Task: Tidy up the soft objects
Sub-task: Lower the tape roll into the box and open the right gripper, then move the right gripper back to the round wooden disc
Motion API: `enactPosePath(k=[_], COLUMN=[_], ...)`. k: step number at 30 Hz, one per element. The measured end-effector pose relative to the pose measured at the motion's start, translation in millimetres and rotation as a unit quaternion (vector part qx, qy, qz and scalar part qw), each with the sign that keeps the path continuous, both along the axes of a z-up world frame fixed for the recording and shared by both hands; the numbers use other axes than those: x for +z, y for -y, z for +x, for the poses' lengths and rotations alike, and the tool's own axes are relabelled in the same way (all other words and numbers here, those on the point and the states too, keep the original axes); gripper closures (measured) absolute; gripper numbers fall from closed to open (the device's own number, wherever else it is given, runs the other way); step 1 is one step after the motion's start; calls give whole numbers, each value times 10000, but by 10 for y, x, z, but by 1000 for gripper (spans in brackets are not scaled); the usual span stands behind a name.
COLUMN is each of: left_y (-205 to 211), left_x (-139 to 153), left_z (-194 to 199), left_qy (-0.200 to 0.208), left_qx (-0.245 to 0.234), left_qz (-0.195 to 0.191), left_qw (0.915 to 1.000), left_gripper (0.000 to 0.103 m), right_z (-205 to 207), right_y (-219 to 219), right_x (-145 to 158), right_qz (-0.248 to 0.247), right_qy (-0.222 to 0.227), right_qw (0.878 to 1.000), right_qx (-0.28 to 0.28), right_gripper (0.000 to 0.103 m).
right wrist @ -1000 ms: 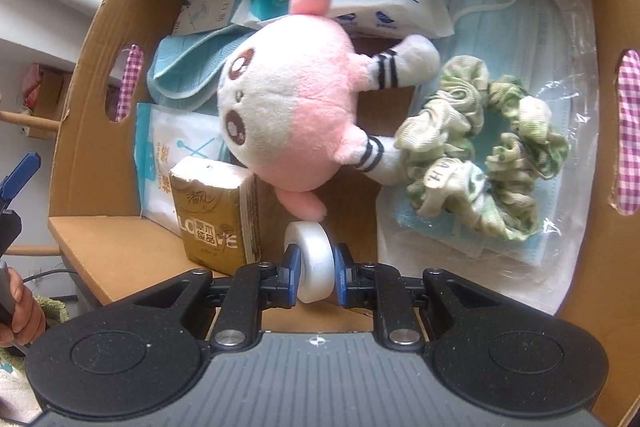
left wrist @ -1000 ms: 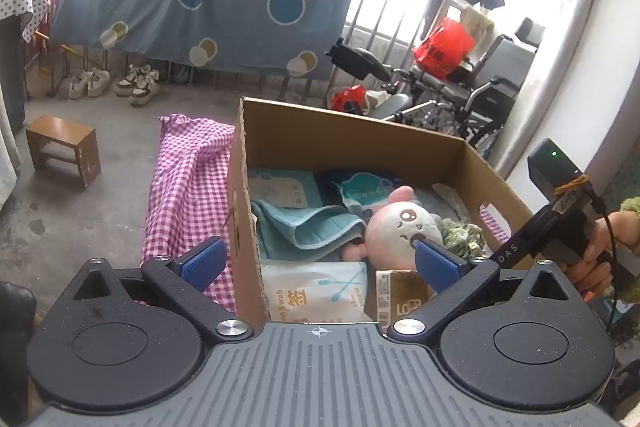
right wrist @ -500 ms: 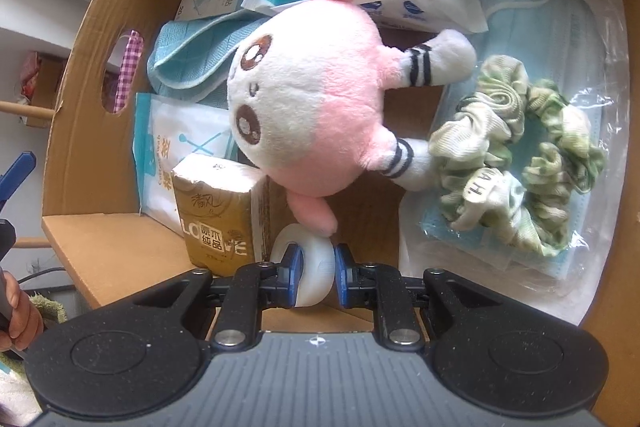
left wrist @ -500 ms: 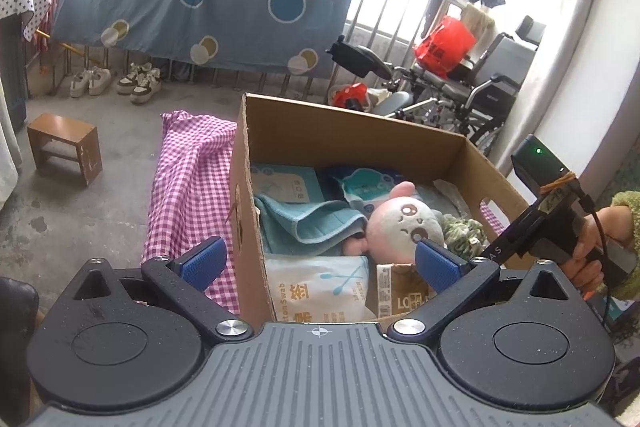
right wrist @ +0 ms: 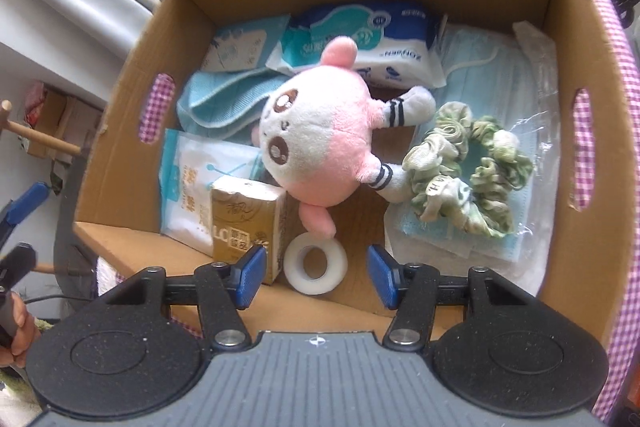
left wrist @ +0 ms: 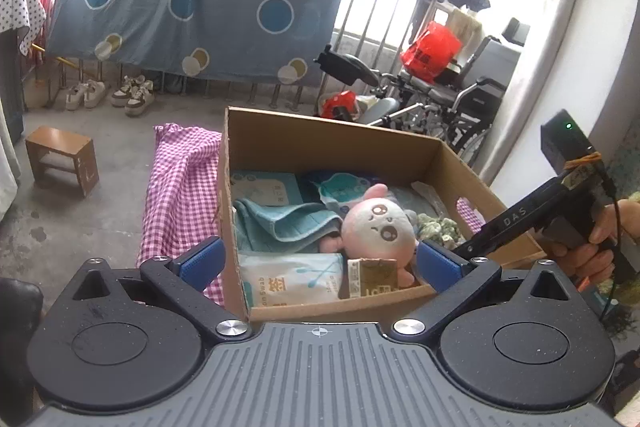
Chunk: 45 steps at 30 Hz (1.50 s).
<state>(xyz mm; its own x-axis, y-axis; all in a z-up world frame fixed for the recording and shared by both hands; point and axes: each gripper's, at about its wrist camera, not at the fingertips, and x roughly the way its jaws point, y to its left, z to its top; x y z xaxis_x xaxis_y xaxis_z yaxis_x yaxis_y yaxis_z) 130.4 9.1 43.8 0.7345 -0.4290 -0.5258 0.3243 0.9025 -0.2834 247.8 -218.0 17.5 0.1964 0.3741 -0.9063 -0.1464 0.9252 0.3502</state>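
Note:
A cardboard box (right wrist: 576, 211) holds soft items: a pink-and-white plush toy (right wrist: 320, 143), a green scrunchie (right wrist: 468, 171), a wet-wipe pack (right wrist: 360, 39), a teal cloth (right wrist: 224, 99), face masks (right wrist: 500, 75), a swab pack (right wrist: 196, 195) and a gold tissue pack (right wrist: 248, 223). A white tape roll (right wrist: 315, 263) lies flat on the box floor by the near wall. My right gripper (right wrist: 316, 275) is open above the roll, empty. My left gripper (left wrist: 318, 261) is open and empty at the box's near side (left wrist: 340, 307); the plush toy (left wrist: 378, 231) shows beyond it.
The box stands on a pink checked cloth (left wrist: 180, 195). A small wooden stool (left wrist: 62, 159) and shoes (left wrist: 134, 95) are on the floor at the left. A wheelchair (left wrist: 452, 95) and railing stand behind. The right gripper's handle and hand (left wrist: 560, 219) show at the right.
My right gripper has opened and let go of the white tape roll, which now lies flat in the box. The gripper has pulled back and up. The left gripper has hardly moved.

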Motion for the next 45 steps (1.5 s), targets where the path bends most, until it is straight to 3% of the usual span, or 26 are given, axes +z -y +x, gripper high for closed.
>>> enactPosePath(k=[5, 9, 18, 23, 31, 45], left_y=[120, 209, 462, 718, 1242, 1690], left_x=[57, 143, 115, -77, -521, -679], left_z=[-169, -380, -713, -741, -679, -766], left_qy=[-114, 26, -154, -381, -684, -640], left_qx=[-132, -199, -575, -888, -1432, -1974], left_qz=[36, 108, 138, 308, 833, 1328], left_qw=[9998, 9997, 9981, 9948, 9838, 9692], left_gripper=[1, 1, 1, 1, 1, 1], right_z=[-397, -735, -1484, -1804, -2093, -2335], right_y=[152, 263, 342, 393, 505, 842], right_x=[320, 484, 627, 540, 236, -151], right_qz=[406, 881, 1411, 1666, 1667, 1666], right_qy=[644, 988, 1601, 1694, 1608, 1389], right_qw=[9968, 9895, 9714, 9630, 9583, 9475], right_qx=[-245, -585, -1045, -1274, -1671, -2349], right_gripper=[44, 44, 44, 44, 44, 44])
